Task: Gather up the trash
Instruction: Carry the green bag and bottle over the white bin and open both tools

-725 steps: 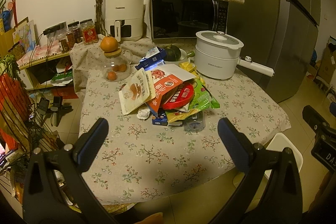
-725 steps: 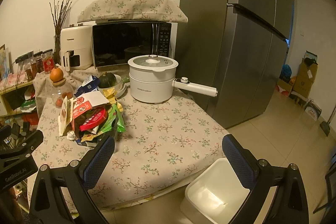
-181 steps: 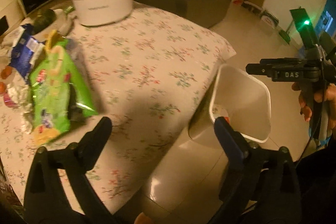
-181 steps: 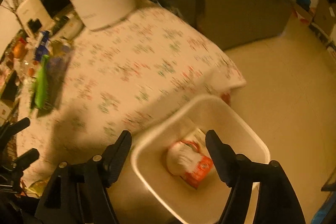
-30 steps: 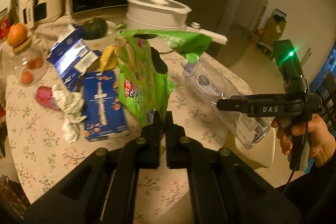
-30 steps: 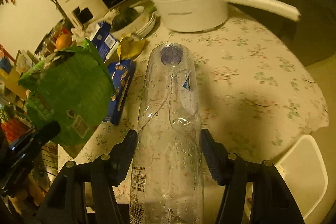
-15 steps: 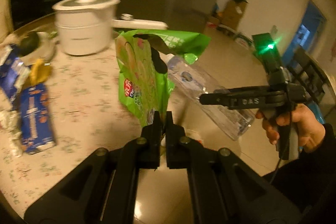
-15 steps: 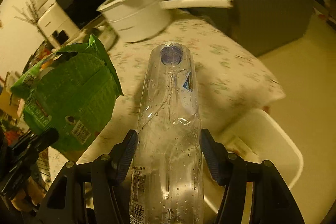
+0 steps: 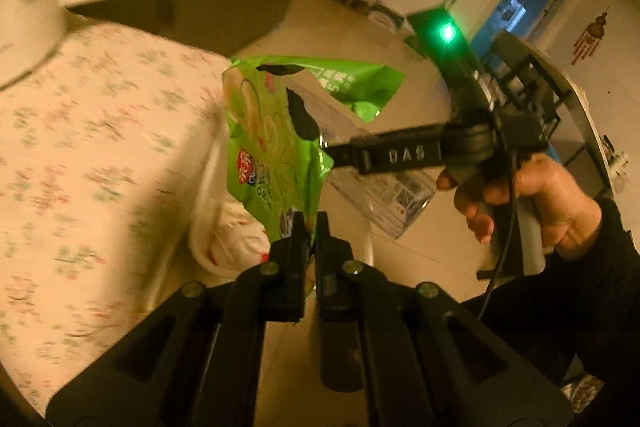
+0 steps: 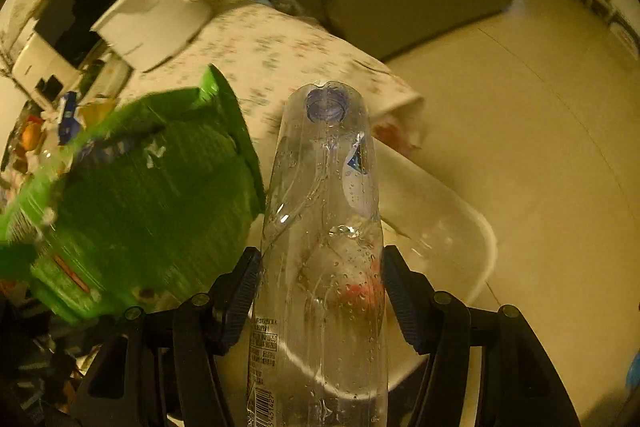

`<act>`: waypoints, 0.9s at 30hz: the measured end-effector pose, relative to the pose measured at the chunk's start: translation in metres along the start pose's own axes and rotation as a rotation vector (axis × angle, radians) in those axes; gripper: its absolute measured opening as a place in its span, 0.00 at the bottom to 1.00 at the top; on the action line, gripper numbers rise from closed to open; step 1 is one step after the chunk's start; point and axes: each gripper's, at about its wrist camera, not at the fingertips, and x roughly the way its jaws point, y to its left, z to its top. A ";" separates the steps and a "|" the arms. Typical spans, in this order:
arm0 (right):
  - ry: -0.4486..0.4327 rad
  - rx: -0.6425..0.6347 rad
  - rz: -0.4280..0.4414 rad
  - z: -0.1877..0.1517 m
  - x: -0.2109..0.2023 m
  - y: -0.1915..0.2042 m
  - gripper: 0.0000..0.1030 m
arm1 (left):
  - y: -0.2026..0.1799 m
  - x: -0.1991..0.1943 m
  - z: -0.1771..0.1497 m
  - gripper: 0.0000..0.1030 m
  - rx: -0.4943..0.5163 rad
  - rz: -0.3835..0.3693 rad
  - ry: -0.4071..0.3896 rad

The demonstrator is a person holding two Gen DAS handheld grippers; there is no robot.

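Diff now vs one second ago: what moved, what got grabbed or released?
Both loads swung off the table to above the white bin. Nothing grabbed or released: left gripper still pinches the green snack bag, right gripper still clamps the clear bottle. White pot unmoved.

white bin (image 10: 480,247) open-topped, floral table (image 9: 100,147) edge just beside, floor (image 10: 540,107) bare

"DAS" in raised letters on the black arm of the right gripper (image 9: 404,154), seen from the left wrist. Green snack bag (image 9: 272,147): red logo badge with white characters, too blurred to read. Clear plastic bottle (image 10: 324,247): barcode digits near the base read roughly "451427"; the label's fine print is illegible.
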 end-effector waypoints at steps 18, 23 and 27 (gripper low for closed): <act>0.181 0.026 -0.039 -0.020 0.048 -0.027 0.61 | 0.022 0.042 -0.004 0.73 -0.061 0.105 0.107; 0.206 0.037 -0.043 -0.020 0.059 -0.027 0.61 | 0.032 0.016 -0.010 0.87 -0.050 0.214 0.114; 0.237 0.041 -0.047 -0.019 0.071 -0.025 0.61 | 0.044 -0.004 -0.019 0.96 -0.044 0.293 0.107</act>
